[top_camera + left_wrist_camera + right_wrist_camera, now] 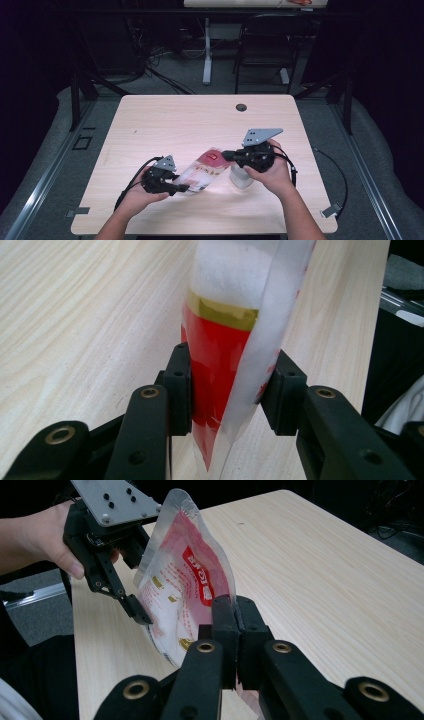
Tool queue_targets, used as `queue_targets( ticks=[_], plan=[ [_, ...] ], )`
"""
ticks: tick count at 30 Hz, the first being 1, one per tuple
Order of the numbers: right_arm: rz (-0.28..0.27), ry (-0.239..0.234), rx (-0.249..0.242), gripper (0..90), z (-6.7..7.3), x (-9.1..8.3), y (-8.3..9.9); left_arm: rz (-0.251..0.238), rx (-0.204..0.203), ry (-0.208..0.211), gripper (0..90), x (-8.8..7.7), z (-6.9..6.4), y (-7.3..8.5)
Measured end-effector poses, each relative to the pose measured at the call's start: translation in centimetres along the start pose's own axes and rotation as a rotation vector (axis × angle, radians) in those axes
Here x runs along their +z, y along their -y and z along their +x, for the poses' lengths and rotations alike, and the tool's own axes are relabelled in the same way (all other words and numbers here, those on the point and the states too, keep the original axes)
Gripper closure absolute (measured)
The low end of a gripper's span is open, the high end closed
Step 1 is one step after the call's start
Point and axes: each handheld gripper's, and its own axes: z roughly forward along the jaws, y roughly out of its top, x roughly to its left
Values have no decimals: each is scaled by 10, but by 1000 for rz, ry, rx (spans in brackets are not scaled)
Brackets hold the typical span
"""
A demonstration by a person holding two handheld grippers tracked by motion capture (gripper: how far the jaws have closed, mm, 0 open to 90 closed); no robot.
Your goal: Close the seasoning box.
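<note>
Gripping the pouch [204,171], both tongs hide a white jar [241,179].

pouch [185,595], red-and-gold print, too blurred to read

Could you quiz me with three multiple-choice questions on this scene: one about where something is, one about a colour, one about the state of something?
1. Where is the pouch?
A. Held up between the left gripper and the right gripper
B. Lying flat at the table's far edge
C. On the floor

2. What colour is the pouch's main printing?
A. Blue
B. Red
C. Green

3. How do the right gripper's jaws stand?
A. Wide open, clear of the pouch
B. Closed on the pouch's edge
C. Closed on the table

Answers: 1 A, each gripper grips one end above the table; 2 B, red print shows beside white; 3 B, the right gripper view shows jaws pressed together on the edge.
</note>
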Motion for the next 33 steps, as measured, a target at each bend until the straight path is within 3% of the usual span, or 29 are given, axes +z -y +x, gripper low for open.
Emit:
queue_targets(
  ticks=[11, 17, 21, 24, 25, 27, 33],
  plan=[
    [-22, -1, 19, 884, -7, 3, 14, 46, -7, -27, 622, -5, -1, -6],
    [-36, 4, 21, 880, -9, 2, 16, 58, -13, -15, 624, -9, 0, -11],
    [-42, 25, 28, 877, -10, 2, 16, 74, -10, -39, 625, -11, 1, -16],
    [-44, 36, 32, 875, -10, 2, 16, 68, -12, -29, 625, -13, 2, -18],
    [-45, 41, 33, 875, -10, 3, 17, 79, -5, -51, 626, -14, 1, -19],
    [-52, 46, 39, 874, -10, 3, 17, 72, -10, -37, 627, -16, 2, -20],
    [-50, 54, 49, 872, -11, 3, 19, 86, 3, -45, 629, -21, 3, -24]
  ],
)
